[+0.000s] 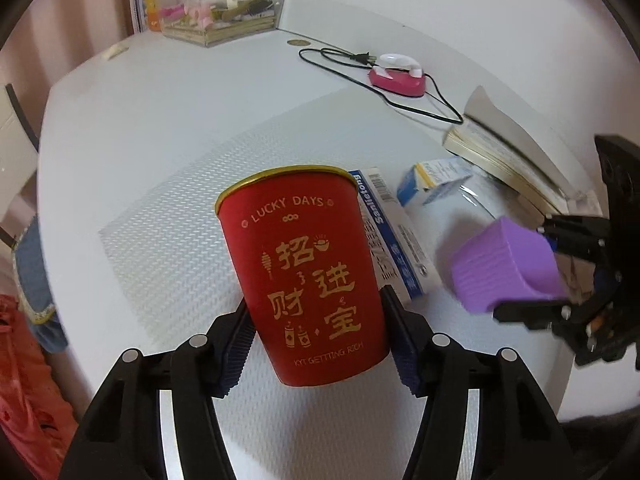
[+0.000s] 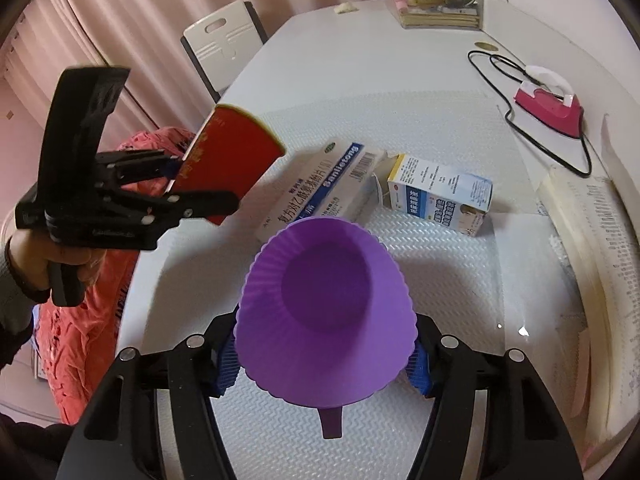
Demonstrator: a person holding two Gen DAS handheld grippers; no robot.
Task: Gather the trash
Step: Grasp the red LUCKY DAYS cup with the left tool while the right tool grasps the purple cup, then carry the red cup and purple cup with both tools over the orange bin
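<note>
My left gripper [image 1: 316,344] is shut on a red paper cup [image 1: 304,272] with gold lettering, held above the white table [image 1: 160,92]; the cup also shows in the right wrist view [image 2: 228,160]. My right gripper [image 2: 324,356] is shut on a purple silicone cup [image 2: 324,320], mouth facing the camera; it appears at the right of the left wrist view [image 1: 504,268]. Two medicine boxes lie on the textured mat: a long white-blue one [image 2: 320,188] and a smaller blue-white one [image 2: 444,196].
An open book [image 2: 592,248] lies at the right. A pink mini iron [image 2: 552,104] with a black cord sits behind it. A clear organizer box [image 1: 220,12] stands at the far end. A white chair [image 2: 224,44] and red cloth [image 2: 80,300] are left of the table.
</note>
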